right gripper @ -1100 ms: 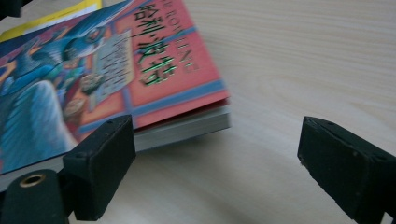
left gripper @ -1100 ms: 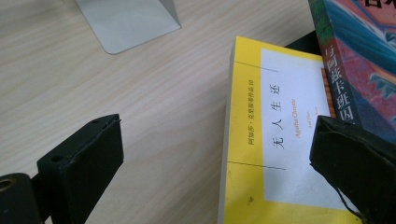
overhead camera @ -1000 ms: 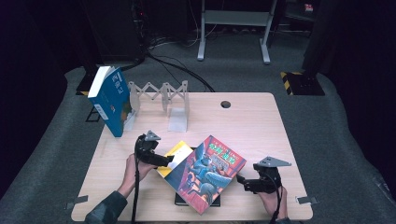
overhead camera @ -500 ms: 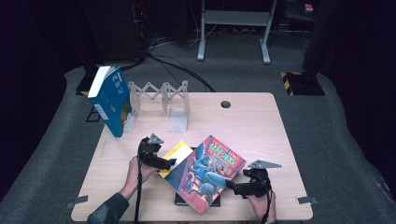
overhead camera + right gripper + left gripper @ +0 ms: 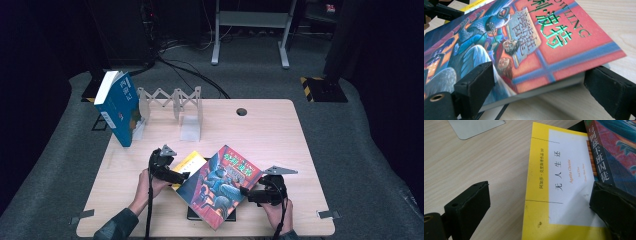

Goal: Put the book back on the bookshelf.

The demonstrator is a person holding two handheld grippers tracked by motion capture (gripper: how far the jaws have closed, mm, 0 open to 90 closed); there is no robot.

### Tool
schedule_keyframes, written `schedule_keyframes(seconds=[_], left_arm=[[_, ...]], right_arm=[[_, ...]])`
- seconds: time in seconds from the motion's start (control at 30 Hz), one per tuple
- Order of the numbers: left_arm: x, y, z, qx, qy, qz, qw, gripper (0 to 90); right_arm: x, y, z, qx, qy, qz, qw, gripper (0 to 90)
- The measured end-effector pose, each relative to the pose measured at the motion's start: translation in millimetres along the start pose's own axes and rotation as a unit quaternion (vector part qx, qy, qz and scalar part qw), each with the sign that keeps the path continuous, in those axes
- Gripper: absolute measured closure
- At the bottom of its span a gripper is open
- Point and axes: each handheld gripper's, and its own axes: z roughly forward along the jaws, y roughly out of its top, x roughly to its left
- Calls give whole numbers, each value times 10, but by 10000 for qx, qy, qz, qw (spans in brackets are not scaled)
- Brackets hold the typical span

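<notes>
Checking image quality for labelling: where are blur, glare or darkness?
High view: table lit, surroundings very dark. Left gripper view: yellow book sharp, jaws softer. Right gripper view: colourful book slightly blurred, green title letters glinting.

Yellow-and-white paperback book [image 5: 564, 187], centre of left gripper view: "无人生还", "Agatha Christie". Red-and-blue illustrated paperback book [image 5: 544, 42], upper right of right gripper view: letters "LING", green Chinese characters.
</notes>
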Motion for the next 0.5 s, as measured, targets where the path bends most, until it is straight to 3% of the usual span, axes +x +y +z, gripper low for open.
schedule_keyframes(seconds=[0.17,0.27,0.37,0.5], left_arm=[[-13,-11,-8,31,-47,51,10000,29],[-31,-6,-8,40,-31,135,9999,27],[-42,-16,-6,1,-20,33,10000,28],[-53,-28,-21,20,-35,69,10000,28]], right_arm=[[53,-117,-102,181,66,144,9997,55],[35,-131,-74,238,203,245,9992,45],[19,-93,-31,219,408,370,9982,77],[37,-29,57,282,394,333,9983,38]])
